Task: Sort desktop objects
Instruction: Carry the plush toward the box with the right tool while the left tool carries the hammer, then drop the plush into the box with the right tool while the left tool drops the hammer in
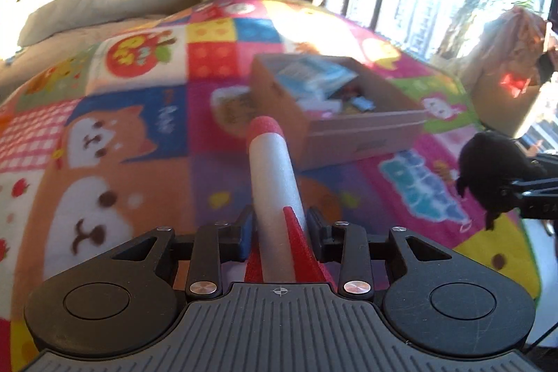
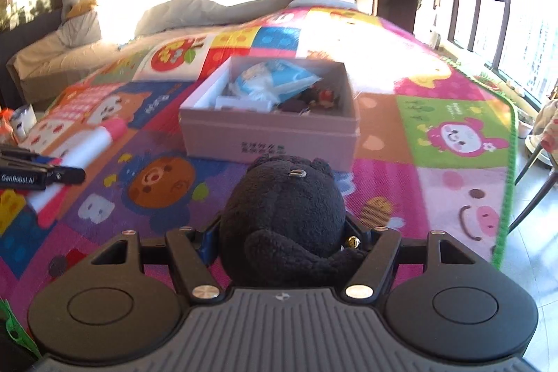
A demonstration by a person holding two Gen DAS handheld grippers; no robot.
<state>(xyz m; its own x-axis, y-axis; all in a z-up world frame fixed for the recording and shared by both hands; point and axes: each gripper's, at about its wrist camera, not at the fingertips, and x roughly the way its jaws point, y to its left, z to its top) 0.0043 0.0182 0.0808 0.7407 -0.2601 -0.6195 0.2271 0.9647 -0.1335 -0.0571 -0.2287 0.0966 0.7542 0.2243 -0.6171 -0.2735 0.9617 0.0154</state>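
The left gripper (image 1: 279, 229) pinches a light, squashy foam rocket (image 1: 273, 194) near its fins, while the right gripper (image 2: 284, 239) squeezes a soft black plush toy (image 2: 284, 215).

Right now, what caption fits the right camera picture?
Right gripper holds a black plush toy before the open box.
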